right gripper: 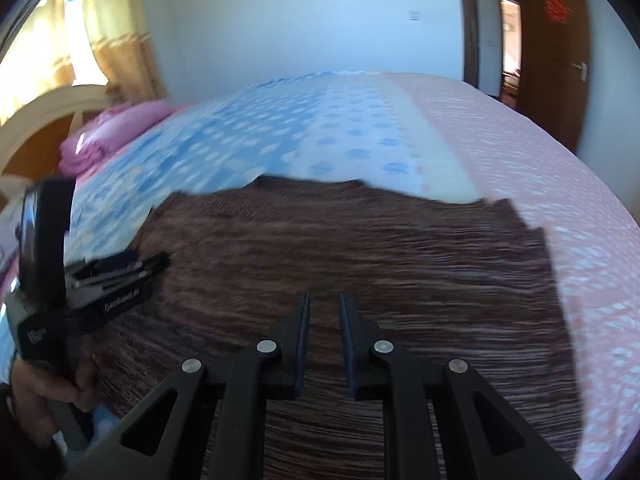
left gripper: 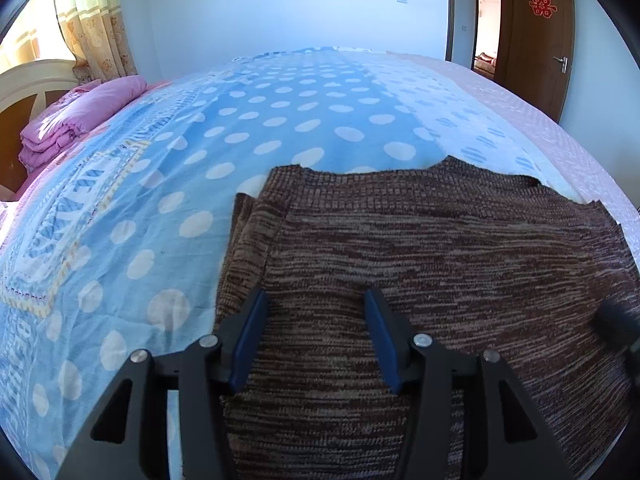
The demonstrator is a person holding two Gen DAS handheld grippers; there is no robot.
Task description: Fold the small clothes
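Item: brown-and-cream marled knit garment (left gripper: 440, 248), flat on the bed, long axis running side to side. It lies directly under both grippers. Your left gripper (left gripper: 316, 300) stands apart and empty near its left edge; your right gripper (right gripper: 324, 304), nearly together, holds nothing.

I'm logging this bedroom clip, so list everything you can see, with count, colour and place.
sweater: one, brown and beige knit, flat on the bed, nearest the cameras
bedspread: one, blue with white dots, under the sweater
bed cover: one, pale pink, right part of bed
quilt: one, pink, folded, far left on the bed
headboard: one, cream and wood, far left
curtain: one, yellow patterned, upper left
door: one, brown with red paper decoration, upper right
left claw: one, black with blue pads, open over the sweater's left part
right claw: one, black, gap narrow, nothing between
hand: one, holding left claw's handle
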